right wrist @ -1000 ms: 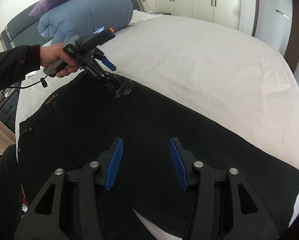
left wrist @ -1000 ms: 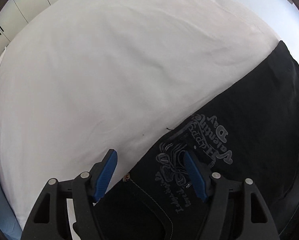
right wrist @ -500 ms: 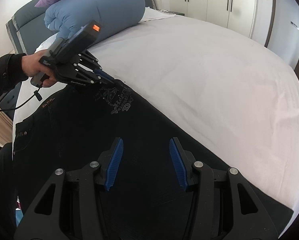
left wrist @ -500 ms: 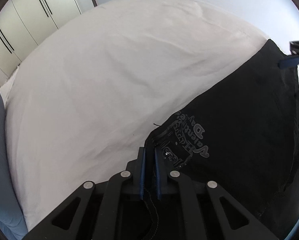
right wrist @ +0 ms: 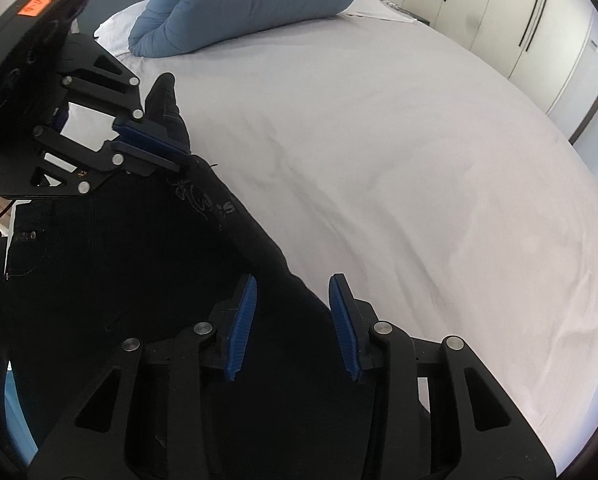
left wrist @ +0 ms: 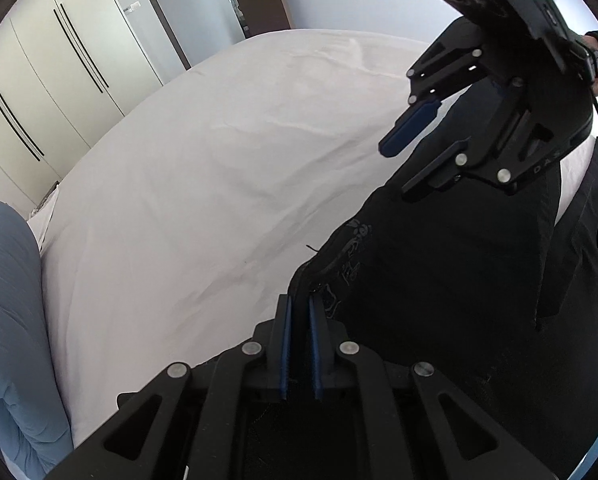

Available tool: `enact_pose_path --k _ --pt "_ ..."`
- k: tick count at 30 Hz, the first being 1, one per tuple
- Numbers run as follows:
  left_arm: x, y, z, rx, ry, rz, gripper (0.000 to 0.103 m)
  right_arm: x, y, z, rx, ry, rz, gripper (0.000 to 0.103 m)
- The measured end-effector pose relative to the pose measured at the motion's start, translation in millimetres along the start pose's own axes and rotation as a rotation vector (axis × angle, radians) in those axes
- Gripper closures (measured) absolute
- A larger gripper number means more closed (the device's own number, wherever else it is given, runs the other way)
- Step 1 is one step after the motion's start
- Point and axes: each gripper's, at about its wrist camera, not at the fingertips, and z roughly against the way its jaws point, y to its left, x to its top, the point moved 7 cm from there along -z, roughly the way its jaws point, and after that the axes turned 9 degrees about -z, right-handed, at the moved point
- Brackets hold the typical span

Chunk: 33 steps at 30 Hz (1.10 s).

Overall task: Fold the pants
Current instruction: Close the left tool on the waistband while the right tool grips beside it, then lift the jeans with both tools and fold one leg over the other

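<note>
Across the lower right of the left wrist view, the black pants (left wrist: 451, 280) are lying on the white bed sheet (left wrist: 203, 184), their pale printed lettering bunching near the raised edge. At the bottom centre, the left gripper (left wrist: 299, 344) is clenching that edge between its blue pads, lifting the cloth into a peak. In the right wrist view, the right gripper (right wrist: 293, 324) is hovering over the dark fabric, its jaws spread wide and holding nothing. A blue duvet (right wrist: 243, 0) is sitting at the top.
</note>
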Motion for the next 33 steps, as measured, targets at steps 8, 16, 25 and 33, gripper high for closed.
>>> enact_pose_path --k 8,16,25,33 --pt "2.6 10.6 0.1 -0.003 -0.018 0.013 0.095 12.8 7.9 -32.4 -0.015 0.113 0.045 0.086" --pt "-4.1 6.3 8.4 -0.002 -0.033 0.026 0.095 12.5 4.1 -21.9 0.025 0.117 -0.07 0.099" --pt "-15.9 -5.3 29.5 0.005 -0.043 0.059 0.095 -8.5 5.7 3.8 0.163 0.036 -0.491 0.1" --pt "-41.3 -34.6 59.5 -0.012 -0.063 0.105 0.095 -34.0 43.7 21.5 0.265 0.02 -0.634 0.1"
